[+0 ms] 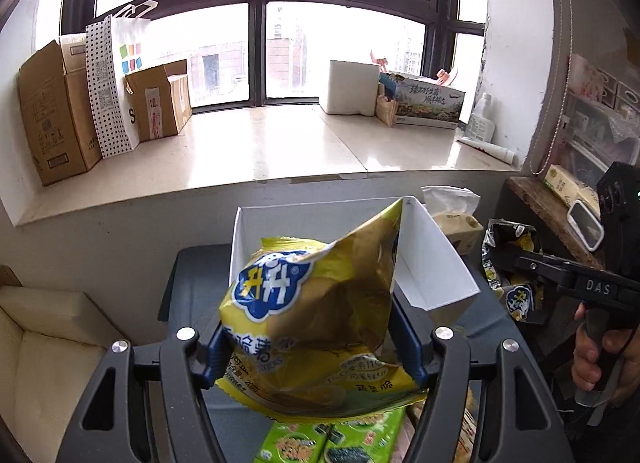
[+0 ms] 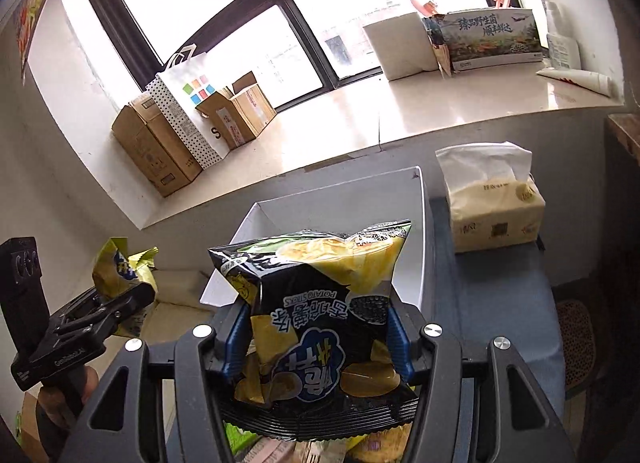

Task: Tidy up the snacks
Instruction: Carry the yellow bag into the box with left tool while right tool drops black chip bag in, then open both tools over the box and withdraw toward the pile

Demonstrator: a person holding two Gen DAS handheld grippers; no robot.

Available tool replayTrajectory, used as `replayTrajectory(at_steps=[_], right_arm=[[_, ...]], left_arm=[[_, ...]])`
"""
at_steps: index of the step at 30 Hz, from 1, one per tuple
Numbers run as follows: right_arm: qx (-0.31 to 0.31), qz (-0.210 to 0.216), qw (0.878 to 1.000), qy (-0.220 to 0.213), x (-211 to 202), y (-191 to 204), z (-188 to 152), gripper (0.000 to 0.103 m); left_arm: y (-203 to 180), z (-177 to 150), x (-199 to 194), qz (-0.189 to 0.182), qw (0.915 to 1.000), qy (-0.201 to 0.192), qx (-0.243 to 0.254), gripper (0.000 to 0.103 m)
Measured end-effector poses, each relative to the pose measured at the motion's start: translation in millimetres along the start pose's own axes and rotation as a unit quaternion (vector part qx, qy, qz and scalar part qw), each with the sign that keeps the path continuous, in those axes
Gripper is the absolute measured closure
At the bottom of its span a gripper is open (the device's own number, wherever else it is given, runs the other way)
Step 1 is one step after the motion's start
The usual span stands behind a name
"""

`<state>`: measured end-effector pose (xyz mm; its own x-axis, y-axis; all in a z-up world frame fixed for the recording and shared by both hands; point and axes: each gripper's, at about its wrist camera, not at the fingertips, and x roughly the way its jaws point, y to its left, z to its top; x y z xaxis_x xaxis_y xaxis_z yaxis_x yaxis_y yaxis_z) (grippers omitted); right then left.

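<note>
My left gripper (image 1: 312, 351) is shut on a yellow potato-stick bag (image 1: 320, 315), held up just in front of an open white box (image 1: 436, 263) on the grey table. My right gripper (image 2: 318, 337) is shut on a black and yellow potato-stick bag (image 2: 320, 303), held upside down in front of the same white box (image 2: 408, 199). The right gripper with its black bag (image 1: 508, 263) shows at the right of the left wrist view. The left gripper with its yellow bag (image 2: 120, 267) shows at the left of the right wrist view. Green seaweed snack packs (image 1: 332, 439) lie below the left gripper.
A tissue pack (image 2: 492, 207) stands on the grey table (image 2: 500, 303) right of the white box. Behind is a wide window sill (image 1: 260, 147) with cardboard boxes (image 1: 52, 115), a dotted paper bag (image 1: 108, 83) and a printed box (image 1: 428, 103). A cream cushion (image 1: 44, 343) lies at the left.
</note>
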<state>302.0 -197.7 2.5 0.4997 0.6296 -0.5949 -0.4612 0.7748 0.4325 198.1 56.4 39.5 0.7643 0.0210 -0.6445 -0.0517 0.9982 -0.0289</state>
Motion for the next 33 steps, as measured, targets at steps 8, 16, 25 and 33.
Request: replayTrajectory(at_steps=[8,16,25,33], right_arm=[[0.028,-0.008,0.999,0.031,60.0,-12.8,47.1,0.04],[0.079,0.009,0.997,0.026,66.0,-29.7,51.2,0.0],[0.065,0.003,0.998,-0.018,45.4,-29.0,47.4,0.0],[-0.015,-0.02,0.999,-0.043,29.7,-8.2,28.8,0.0]], left_arm=[[14.9,22.3,98.7,0.037,0.9968,0.07,-0.006,0.03],[18.0,12.0,108.5,0.053,0.9968,0.061,-0.001,0.0],[11.5,11.8,70.9,0.06,0.9976,-0.009,0.034,0.0],[14.9,1.8,45.1,0.02,0.9997,0.015,-0.001,0.0]])
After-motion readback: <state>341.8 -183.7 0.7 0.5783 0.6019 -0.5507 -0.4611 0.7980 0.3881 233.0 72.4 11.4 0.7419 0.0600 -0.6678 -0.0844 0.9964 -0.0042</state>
